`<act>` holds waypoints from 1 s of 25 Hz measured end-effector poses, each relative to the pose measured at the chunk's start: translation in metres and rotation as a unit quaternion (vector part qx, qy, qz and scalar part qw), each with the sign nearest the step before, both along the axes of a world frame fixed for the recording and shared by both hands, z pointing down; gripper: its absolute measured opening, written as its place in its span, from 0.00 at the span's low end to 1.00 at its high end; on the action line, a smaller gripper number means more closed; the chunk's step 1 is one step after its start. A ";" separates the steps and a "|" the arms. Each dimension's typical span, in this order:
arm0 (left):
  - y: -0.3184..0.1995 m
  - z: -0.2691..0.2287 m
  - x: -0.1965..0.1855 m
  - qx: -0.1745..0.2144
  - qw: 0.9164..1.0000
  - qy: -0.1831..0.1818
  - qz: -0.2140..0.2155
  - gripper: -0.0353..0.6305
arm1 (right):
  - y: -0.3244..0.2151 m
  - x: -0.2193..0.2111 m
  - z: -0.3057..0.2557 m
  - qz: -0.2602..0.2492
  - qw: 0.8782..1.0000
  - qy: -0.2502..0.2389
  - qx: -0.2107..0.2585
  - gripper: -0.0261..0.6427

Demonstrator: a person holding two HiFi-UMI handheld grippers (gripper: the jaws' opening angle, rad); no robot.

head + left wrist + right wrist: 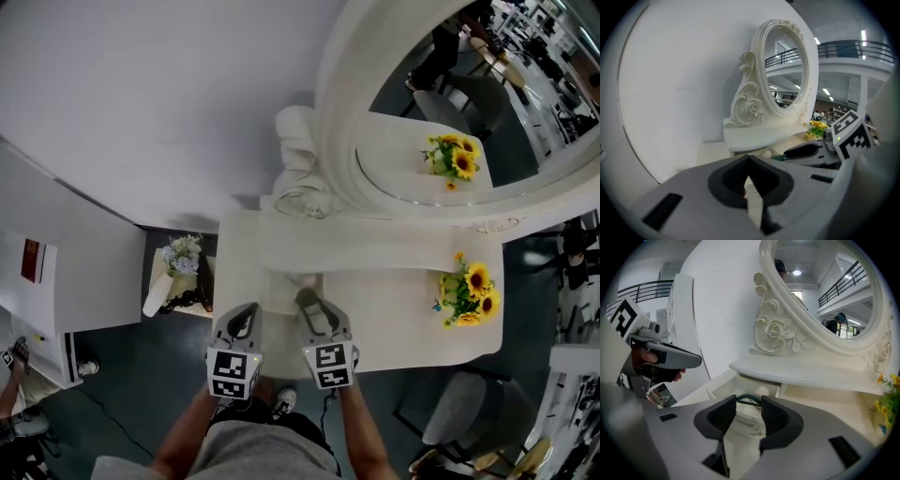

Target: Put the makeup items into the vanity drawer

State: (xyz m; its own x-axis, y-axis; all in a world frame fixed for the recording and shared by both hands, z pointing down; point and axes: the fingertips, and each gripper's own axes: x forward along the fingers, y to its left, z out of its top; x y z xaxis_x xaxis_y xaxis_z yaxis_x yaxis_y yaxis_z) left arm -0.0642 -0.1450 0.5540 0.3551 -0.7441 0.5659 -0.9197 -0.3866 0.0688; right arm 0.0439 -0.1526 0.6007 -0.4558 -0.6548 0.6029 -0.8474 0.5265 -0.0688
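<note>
Right gripper view shows the open drawer (723, 389) past released right tongs (748, 405); left gripper view, clenched left tongs (749, 174).

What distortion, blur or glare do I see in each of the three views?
Head view: soft, even light; the wide lens bows the mirror; faint shadow on the wall beside it. Left gripper view: dark vignette; the left tongs look soft, the mirror sharp. Right gripper view: same vignette; a lamp reflection glares in the mirror; the drawer is clear.
</note>
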 end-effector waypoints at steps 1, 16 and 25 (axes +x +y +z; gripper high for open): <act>0.000 0.000 0.001 0.000 1.000 0.000 0.001 0.05 | 0.000 -0.001 -0.001 -0.001 1.000 -0.004 0.001 0.29; 0.009 -0.017 0.004 0.022 1.000 -0.001 0.002 0.05 | 0.007 0.005 -0.021 0.009 1.000 -0.005 0.026 0.34; 0.034 -0.074 0.014 0.078 0.997 0.008 0.015 0.05 | 0.034 0.021 -0.089 0.039 0.995 -0.012 0.091 0.33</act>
State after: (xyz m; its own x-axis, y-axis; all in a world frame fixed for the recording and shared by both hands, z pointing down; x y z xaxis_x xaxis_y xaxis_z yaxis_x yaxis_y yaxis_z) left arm -0.0500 -0.1113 0.4802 0.3869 -0.8111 0.4386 -0.9068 -0.4210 0.0212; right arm 0.0645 -0.1189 0.5114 -0.4126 -0.7859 0.4605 -0.8855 0.4647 -0.0001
